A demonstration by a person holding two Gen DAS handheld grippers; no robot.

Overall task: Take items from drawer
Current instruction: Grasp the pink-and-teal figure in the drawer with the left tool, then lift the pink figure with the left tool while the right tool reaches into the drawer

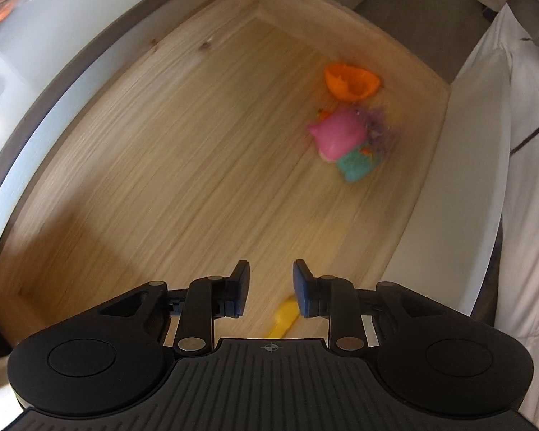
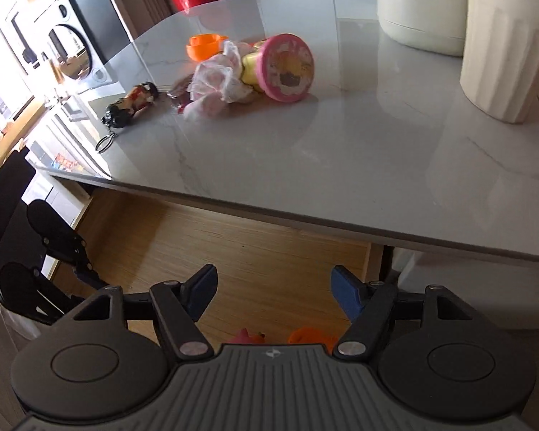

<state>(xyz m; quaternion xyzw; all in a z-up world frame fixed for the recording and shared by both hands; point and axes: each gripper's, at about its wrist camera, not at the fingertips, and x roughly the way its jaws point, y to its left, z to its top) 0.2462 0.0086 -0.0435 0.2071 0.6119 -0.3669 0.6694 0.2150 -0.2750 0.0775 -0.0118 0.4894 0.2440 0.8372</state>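
The wooden drawer (image 1: 161,165) is pulled out under the grey tabletop (image 2: 341,151). On its floor at the right lie an orange cup piece (image 1: 352,82) and a pink and teal toy (image 1: 345,140), both blurred. A yellow item (image 1: 283,318) shows just below my left gripper (image 1: 271,280), which hangs open and empty over the drawer's near part. My right gripper (image 2: 273,291) is open and empty above the drawer's front, with pink and orange bits (image 2: 305,336) peeking under it. On the tabletop lie an orange cup (image 2: 204,46), a doll toy with a pink base (image 2: 269,68) and a keychain figure (image 2: 131,106).
Two cream canisters (image 2: 503,43) stand at the tabletop's right rear. The left gripper (image 2: 54,269) shows at the left edge of the right wrist view. White bedding (image 1: 521,179) lies right of the drawer's white front panel (image 1: 460,165).
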